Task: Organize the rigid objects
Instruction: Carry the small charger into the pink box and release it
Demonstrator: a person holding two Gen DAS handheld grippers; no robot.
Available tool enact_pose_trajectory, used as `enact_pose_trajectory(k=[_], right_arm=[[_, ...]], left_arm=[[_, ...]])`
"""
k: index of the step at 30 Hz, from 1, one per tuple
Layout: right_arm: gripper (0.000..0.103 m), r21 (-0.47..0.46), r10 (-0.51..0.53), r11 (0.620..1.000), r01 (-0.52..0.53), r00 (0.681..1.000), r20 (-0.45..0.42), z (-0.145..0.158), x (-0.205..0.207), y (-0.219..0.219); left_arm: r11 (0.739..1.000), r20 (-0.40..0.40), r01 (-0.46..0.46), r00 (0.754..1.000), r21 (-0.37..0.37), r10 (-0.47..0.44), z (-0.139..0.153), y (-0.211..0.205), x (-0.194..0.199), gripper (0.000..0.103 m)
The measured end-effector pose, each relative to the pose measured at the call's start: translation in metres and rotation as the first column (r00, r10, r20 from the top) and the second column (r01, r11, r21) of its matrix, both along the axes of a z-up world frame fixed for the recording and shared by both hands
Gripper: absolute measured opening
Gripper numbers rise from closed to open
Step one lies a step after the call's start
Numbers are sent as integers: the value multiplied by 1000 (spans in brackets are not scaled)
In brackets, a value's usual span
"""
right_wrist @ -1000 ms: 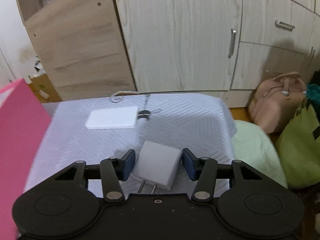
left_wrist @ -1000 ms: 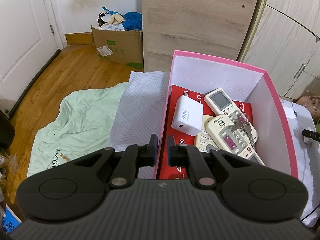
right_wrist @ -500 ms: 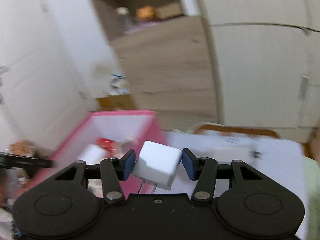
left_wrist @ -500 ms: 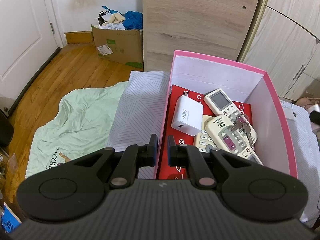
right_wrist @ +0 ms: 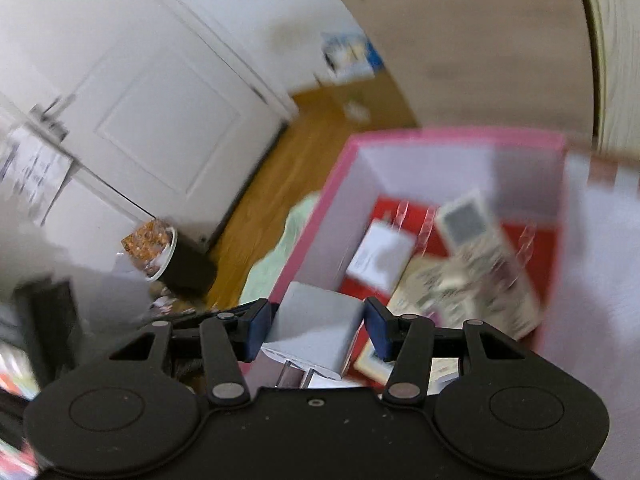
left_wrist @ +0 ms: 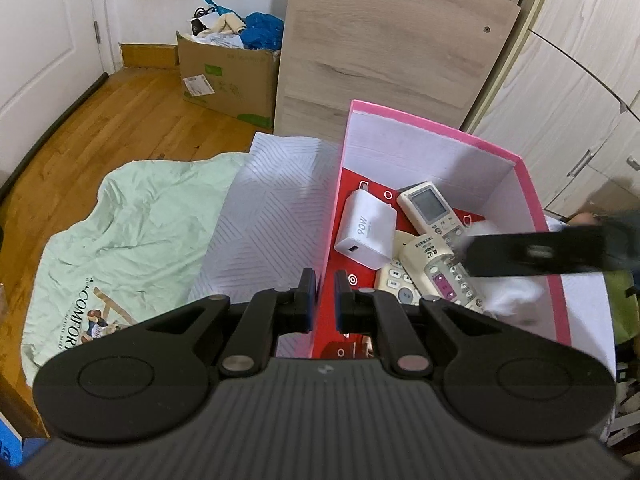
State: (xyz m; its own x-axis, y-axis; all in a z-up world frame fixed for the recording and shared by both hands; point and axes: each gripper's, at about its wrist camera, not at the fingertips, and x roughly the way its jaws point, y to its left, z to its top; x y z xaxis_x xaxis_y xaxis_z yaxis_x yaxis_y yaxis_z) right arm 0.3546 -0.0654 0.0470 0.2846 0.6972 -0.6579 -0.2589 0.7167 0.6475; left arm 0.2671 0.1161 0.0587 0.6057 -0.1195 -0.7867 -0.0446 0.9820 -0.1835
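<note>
A pink box (left_wrist: 536, 208) stands on the white patterned bedding. It holds a white 90W charger (left_wrist: 366, 230), remote controls (left_wrist: 430, 206) and a red card bottom. My left gripper (left_wrist: 323, 298) is shut on the box's left wall near its front corner. My right gripper (right_wrist: 316, 326) is shut on a white plug adapter (right_wrist: 316, 328), prongs toward the camera, above the box's near left rim (right_wrist: 304, 236). In the left wrist view the right gripper (left_wrist: 536, 250) shows as a dark blurred bar over the box's right side.
A green sheet (left_wrist: 120, 216) lies left of the box over the wooden floor. A cardboard box of clutter (left_wrist: 226, 72) and a wooden panel (left_wrist: 384, 48) stand behind. A white door (right_wrist: 160, 112) and a jar (right_wrist: 150, 248) are at the left in the right wrist view.
My right gripper has carried the plug adapter from the bedding leftward to above the pink box and now enters the left wrist view. My left gripper has stayed clamped on the box wall.
</note>
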Motion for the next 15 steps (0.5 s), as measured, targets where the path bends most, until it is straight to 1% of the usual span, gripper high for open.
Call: enact_pose_trajectory(k=[2, 3, 5, 8, 9, 12, 13, 15], right_arm=[[57, 1, -15, 1000, 16, 998, -67, -21, 7, 7], [57, -8, -21, 1000, 21, 996, -82, -30, 11, 11], [57, 8, -26, 1000, 27, 993, -116, -46, 11, 16], [57, 26, -38, 999, 44, 976, -214, -68, 14, 20], [57, 27, -49, 998, 56, 975, -216, -70, 16, 22], [57, -33, -56, 998, 51, 982, -182, -70, 20, 32], [57, -19, -57, 998, 54, 981, -185, -70, 20, 33], [59, 15, -70, 997, 76, 968, -241, -75, 23, 33]], left_arm=[[1000, -3, -1, 1000, -7, 1, 0, 0, -1, 7], [1000, -6, -3, 1000, -7, 3, 0, 0, -1, 7], [1000, -9, -3, 1000, 2, 3, 1, -1, -1, 7], [1000, -8, -2, 1000, 15, 2, 1, -4, 0, 7], [1000, -9, -2, 1000, 14, 2, 1, -3, 1, 7], [1000, -9, -4, 1000, 4, 4, 1, -2, 1, 7], [1000, -9, -3, 1000, 4, 3, 1, -1, 1, 7], [1000, -9, -2, 1000, 7, 3, 1, -1, 0, 7]])
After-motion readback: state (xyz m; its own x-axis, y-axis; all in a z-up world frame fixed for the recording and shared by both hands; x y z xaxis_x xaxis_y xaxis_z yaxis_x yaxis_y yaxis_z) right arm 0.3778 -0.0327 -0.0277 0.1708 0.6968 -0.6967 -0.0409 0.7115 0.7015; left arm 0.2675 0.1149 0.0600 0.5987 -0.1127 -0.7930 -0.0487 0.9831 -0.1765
